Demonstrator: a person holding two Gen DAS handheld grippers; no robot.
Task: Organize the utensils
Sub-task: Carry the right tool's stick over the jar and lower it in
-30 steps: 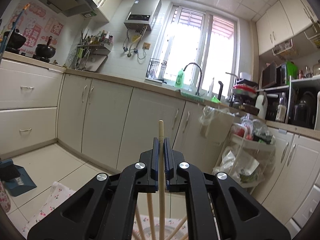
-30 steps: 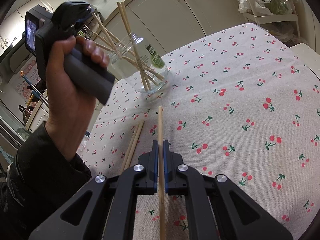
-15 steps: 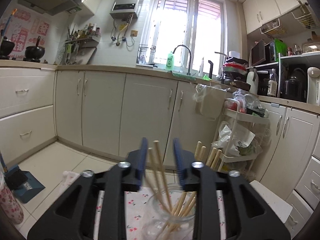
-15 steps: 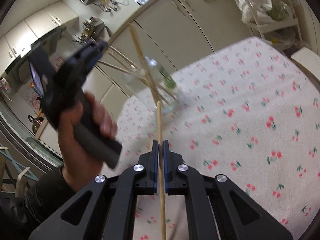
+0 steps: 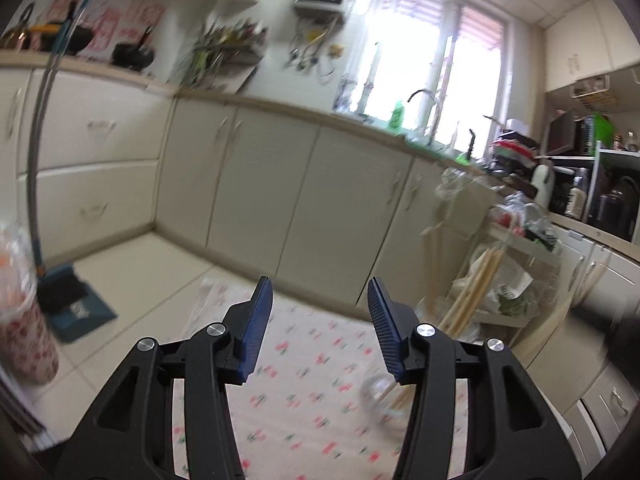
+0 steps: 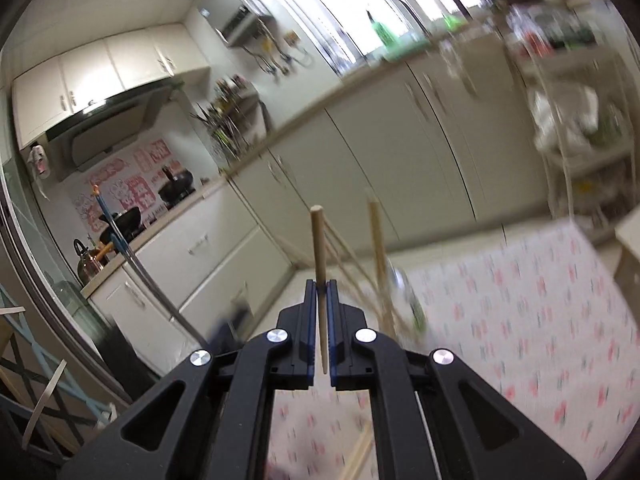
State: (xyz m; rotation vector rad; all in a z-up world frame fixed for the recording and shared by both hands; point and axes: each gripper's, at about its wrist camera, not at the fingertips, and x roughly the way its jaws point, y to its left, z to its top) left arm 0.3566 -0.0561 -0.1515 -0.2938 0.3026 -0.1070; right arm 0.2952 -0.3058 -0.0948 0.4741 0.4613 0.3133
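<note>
Chopsticks (image 5: 472, 292) stand bundled in a clear glass jar (image 5: 380, 394) on the cherry-print tablecloth (image 5: 304, 380); in the left wrist view the jar sits low and to the right, partly hidden behind the right-hand finger of the left gripper (image 5: 320, 320). The left gripper's jaws have just been opening and now stand apart, with only tablecloth visible between the blue pads (image 5: 256, 328). Nothing is held.

The right gripper (image 6: 322, 328) is clamped on a single wooden chopstick (image 6: 319, 248). The stick runs up between the closed blue pads, and its blunt end projects above the fingertips, upright with a slight tilt. In the right wrist view the jar (image 6: 412, 304) appears blurred just right of and beyond the fingertips, with several chopsticks fanning out of its mouth. Two more chopsticks (image 6: 360, 452) lie loose on the tablecloth at the lower edge of that view, below the gripper body.

Cream kitchen cabinets (image 5: 260, 192) line the far wall behind the table, and a dustpan (image 5: 76, 304) rests on the floor at left. Both views are motion-blurred.
</note>
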